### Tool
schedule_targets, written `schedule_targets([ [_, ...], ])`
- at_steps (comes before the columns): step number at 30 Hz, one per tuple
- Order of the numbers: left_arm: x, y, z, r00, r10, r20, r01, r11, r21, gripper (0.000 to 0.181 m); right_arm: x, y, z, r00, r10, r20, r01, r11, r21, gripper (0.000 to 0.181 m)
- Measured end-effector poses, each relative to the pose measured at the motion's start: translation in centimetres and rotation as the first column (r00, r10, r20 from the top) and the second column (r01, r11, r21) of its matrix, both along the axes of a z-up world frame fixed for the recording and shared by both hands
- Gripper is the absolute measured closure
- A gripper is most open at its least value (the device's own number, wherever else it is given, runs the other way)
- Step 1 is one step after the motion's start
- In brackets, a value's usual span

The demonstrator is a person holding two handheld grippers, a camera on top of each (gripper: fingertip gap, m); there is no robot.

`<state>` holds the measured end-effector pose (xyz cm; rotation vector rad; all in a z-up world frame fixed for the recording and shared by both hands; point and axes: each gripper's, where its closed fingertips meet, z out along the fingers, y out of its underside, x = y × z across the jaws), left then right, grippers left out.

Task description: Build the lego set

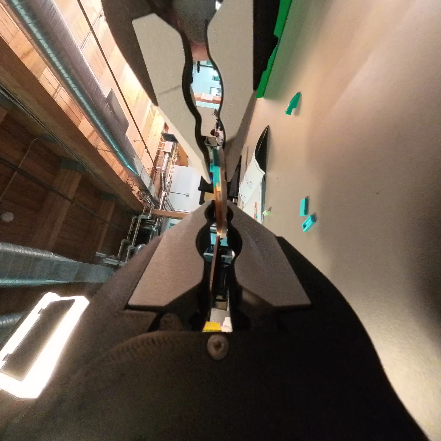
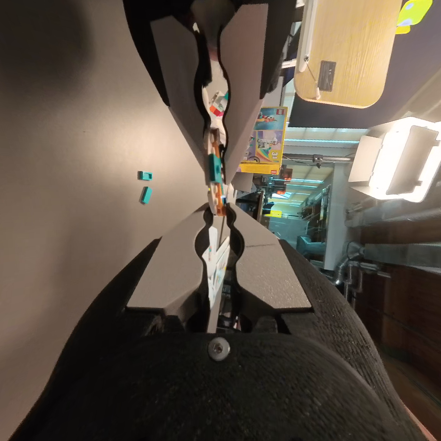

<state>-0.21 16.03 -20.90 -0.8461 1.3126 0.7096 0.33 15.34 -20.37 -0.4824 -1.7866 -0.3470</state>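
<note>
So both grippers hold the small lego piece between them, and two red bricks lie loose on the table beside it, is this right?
Not quite: the two loose bricks are teal, not red, as the right wrist view shows. Both the left gripper and right gripper do hold the lego piece above the table.

Dim, warm; ceiling lamp [image 2: 396,162] glare blown out, fisheye warp, edges blurred.

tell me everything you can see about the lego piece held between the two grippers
The lego assembly is a thin, flat, plastic-looking stack of plates seen nearly edge-on: orange and pale layers with a teal brick fixed on its side. It is held off the grey table, upright in the view. The right gripper pinches its near end and the left gripper its far end, fingers shut on it. In the left wrist view it shows as an orange and teal sliver.
</note>
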Motion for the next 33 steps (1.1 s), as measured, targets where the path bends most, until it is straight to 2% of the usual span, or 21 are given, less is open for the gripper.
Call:
schedule_targets([
  [3,0.0,-0.1,0.3,0.999,-0.008,0.039,0.009,1.000,-0.026,0.176,-0.1,-0.1,0.4,1.000,0.002,-0.017,-0.002,1.000,0.011,0.177],
  [12,-0.1,-0.1,0.0,0.999,-0.004,0.038,0.007,0.998,-0.064,0.175,-0.1,0.1,-0.1,0.999,-0.029,-0.017,0.027,0.995,-0.096,0.177],
  [14,-0.1,0.0,0.2,0.999,0.000,0.046,0.003,0.999,-0.053,0.176,-0.2,0.2,0.1,0.998,-0.036,-0.060,0.027,0.988,-0.154,0.172],
  [16,-0.1,0.0,0.2,0.999,0.003,0.037,-0.002,0.999,-0.049,0.176,0.0,0.4,0.2,0.995,-0.058,-0.075,0.042,0.979,-0.200,0.145],
  [17,-0.1,-0.1,0.1,0.999,0.004,0.032,-0.002,0.999,-0.049,0.176,0.1,0.5,0.1,0.995,-0.069,-0.074,0.052,0.976,-0.212,0.143],
  [23,-0.1,-0.1,0.0,1.000,0.004,0.031,-0.002,0.998,-0.058,0.176,0.4,0.3,-0.2,0.999,-0.038,-0.036,0.034,0.993,-0.109,0.164],
  [25,-0.1,-0.2,0.0,1.000,0.002,0.029,0.000,0.998,-0.059,0.176,0.3,0.2,-0.3,0.999,-0.028,-0.025,0.026,0.996,-0.085,0.165],
  [29,0.1,-0.4,-0.2,1.000,-0.008,0.027,0.010,0.998,-0.069,0.176,-0.2,-0.2,-0.8,1.000,-0.005,-0.003,0.004,0.999,-0.050,0.151],
  [31,0.3,-0.5,-0.2,0.999,-0.014,0.029,0.016,0.997,-0.076,0.177,-0.6,-0.5,-1.3,1.000,0.002,0.006,-0.002,0.999,-0.042,0.151],
  [33,0.4,-0.6,-0.3,0.999,-0.022,0.027,0.024,0.996,-0.082,0.176,-0.8,-0.3,-1.4,1.000,-0.009,-0.004,0.009,1.000,-0.025,0.160],
])
